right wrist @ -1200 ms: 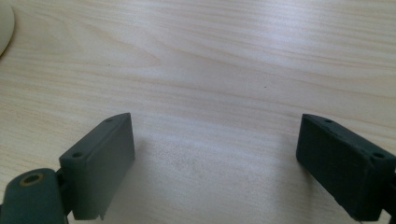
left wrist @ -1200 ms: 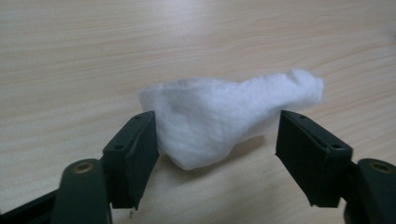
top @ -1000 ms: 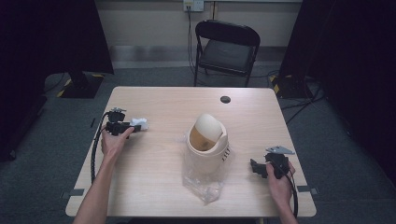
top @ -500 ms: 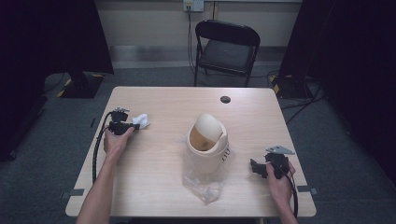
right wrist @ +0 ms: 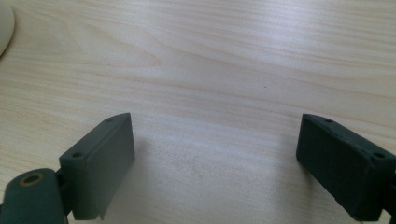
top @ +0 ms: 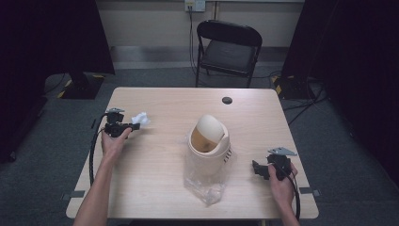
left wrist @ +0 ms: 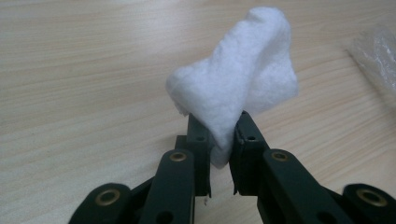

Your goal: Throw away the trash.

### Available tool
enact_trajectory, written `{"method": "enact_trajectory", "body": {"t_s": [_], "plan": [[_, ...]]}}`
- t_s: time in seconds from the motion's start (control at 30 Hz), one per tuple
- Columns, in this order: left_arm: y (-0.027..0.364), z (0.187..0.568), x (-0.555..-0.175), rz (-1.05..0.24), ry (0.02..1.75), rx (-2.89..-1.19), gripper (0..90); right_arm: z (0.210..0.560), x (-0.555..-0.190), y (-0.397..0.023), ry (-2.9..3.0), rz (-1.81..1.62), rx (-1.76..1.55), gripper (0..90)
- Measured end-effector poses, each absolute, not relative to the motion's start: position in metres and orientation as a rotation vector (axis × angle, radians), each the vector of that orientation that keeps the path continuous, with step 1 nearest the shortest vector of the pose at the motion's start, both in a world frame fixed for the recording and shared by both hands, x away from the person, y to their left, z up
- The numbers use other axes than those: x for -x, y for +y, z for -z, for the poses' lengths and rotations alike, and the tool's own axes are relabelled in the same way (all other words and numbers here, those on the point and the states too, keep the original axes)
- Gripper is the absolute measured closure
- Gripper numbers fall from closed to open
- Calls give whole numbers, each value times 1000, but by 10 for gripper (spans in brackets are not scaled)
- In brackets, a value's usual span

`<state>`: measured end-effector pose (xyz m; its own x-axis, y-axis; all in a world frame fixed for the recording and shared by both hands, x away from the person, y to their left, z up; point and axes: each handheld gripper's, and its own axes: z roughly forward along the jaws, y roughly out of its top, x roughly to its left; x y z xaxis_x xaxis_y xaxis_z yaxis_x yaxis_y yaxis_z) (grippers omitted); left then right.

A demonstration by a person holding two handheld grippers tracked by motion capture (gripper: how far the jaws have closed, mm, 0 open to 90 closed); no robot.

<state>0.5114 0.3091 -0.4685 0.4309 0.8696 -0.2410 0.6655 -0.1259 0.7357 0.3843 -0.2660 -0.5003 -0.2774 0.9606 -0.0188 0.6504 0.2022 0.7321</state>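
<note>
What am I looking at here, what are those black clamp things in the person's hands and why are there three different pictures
A person sits at a wooden table and holds a hand-operated two-jaw gripper in each hand. There is no robot arm. The high view comes from a fixed camera above that looks down on the table. The other two pictures come from small cameras that ride on the grippers and look along their black jaws.

The left gripper has just closed and pinches a crumpled white tissue. The right gripper rests near the table's right edge, jaws wide apart, with bare wood between them.

In the middle stands a small beige bin with a domed swing lid and a clear plastic liner bag spilling out from under its lid. A small dark round spot lies near the far edge. A black folding chair stands behind the table.
</note>
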Motion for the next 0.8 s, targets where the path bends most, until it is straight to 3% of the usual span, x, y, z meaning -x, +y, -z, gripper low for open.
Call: {"method": "enact_trajectory", "body": {"t_s": [0.8], "plan": [[284,442,-450,-341,1148,-1824,802,500,-384,-266,2004,-856,-1495,106]]}}
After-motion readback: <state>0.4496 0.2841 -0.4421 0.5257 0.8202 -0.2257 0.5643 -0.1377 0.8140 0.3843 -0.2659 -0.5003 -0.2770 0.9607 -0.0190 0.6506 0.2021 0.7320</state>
